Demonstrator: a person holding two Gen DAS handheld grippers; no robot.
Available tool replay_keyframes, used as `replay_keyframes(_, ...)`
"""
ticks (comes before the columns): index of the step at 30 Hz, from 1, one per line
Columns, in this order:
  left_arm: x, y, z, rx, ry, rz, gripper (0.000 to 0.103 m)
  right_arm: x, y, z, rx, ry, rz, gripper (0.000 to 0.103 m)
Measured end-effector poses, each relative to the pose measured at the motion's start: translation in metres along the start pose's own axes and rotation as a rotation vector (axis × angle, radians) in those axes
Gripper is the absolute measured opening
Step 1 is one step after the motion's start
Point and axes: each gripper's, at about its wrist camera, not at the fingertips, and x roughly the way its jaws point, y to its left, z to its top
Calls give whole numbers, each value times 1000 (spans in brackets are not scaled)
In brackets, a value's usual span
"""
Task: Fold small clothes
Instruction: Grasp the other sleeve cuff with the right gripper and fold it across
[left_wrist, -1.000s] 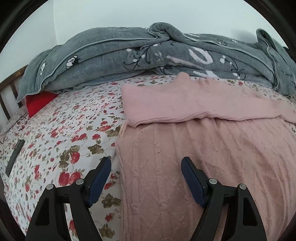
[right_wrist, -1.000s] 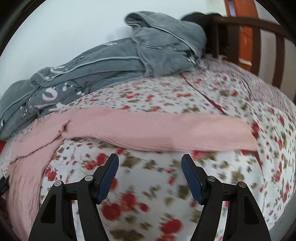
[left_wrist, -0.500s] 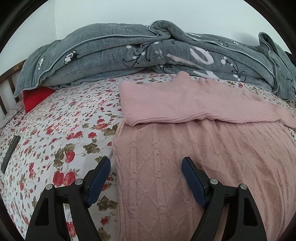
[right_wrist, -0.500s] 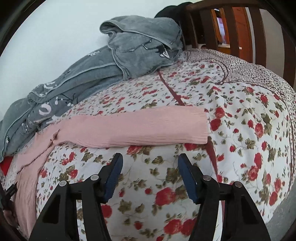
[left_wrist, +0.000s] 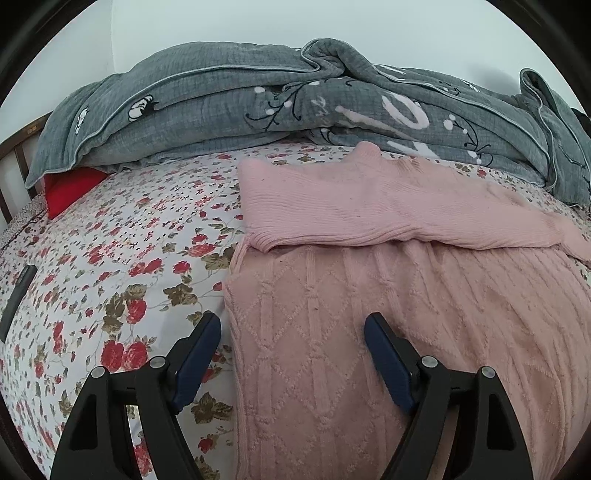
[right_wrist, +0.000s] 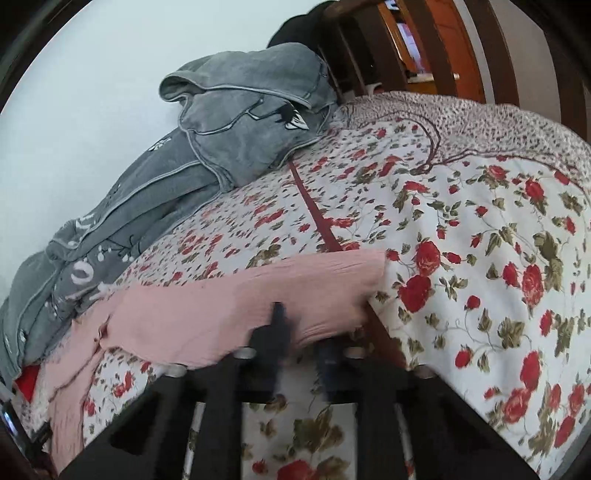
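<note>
Pink knit, a sweater (left_wrist: 388, 295), lies spread flat on a bed covered by a floral sheet (left_wrist: 110, 266). One sleeve is folded across the chest, its ribbed cuff ending near the sweater's left edge in the left wrist view.

The left hand-held gripper (left_wrist: 291, 332) hangs over the lower left side of the sweater with its jaws wide apart. One blue-padded finger sits over the sheet just beside the sweater's edge and the other over the cable-knit body. Nothing is pinched between them.

The other sleeve (right_wrist: 251, 302) stretches out sideways over the sheet in the right wrist view. The right hand-held gripper (right_wrist: 299, 332) is at the near edge of this sleeve, close to the cuff end, and its jaws have come together on the fabric. The picture is blurred there, so how deep the bite goes cannot be told.

A grey quilt (left_wrist: 258, 99) is bunched along the far side of the bed against the wall.
</note>
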Motion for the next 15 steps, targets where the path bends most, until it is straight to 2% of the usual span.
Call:
replay_keyframes(4, 0, 1, 1, -4, 0, -6, 80, -5, 9, 7, -39, -21, -21, 6)
replay_keyframes(9, -1, 6, 1, -27, -3, -32, 80, -19, 42, 23, -109, -69, -45, 6)
replay_keyframes(13, -3, 8, 0, -41, -10, -45, 80, -34, 91, 39, -183, -128, -36, 5)
replay_keyframes(15, -6, 13, -1, -54, -18, -77, 79, -40, 120, 44, -218, -147, -20, 5)
